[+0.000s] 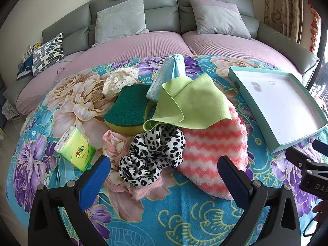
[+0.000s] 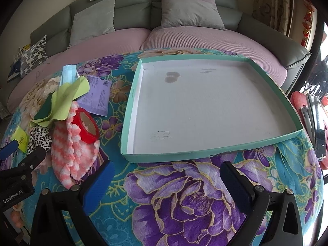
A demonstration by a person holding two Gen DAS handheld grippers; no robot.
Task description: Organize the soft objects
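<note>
A pile of soft things lies on the floral cloth: a black-and-white spotted scrunchie [image 1: 151,155], a pink-and-white striped fluffy cloth [image 1: 215,143], a lime green cloth [image 1: 192,104], a green-and-yellow sponge [image 1: 127,110], a blue face mask [image 1: 164,75], a cream lace piece [image 1: 119,80] and a pink fabric piece [image 1: 114,145]. My left gripper [image 1: 164,176] is open and empty, just in front of the scrunchie. A teal-rimmed white tray [image 2: 131,106] holds nothing. My right gripper [image 2: 166,178] is open and empty in front of the tray's near rim.
A green tissue pack [image 1: 75,147] lies left of the pile. A red tape roll [image 2: 88,127] rests on the striped cloth and a purple packet [image 2: 98,96] lies behind it. A grey sofa with cushions [image 1: 121,18] stands behind. A phone [image 2: 317,127] lies at the right edge.
</note>
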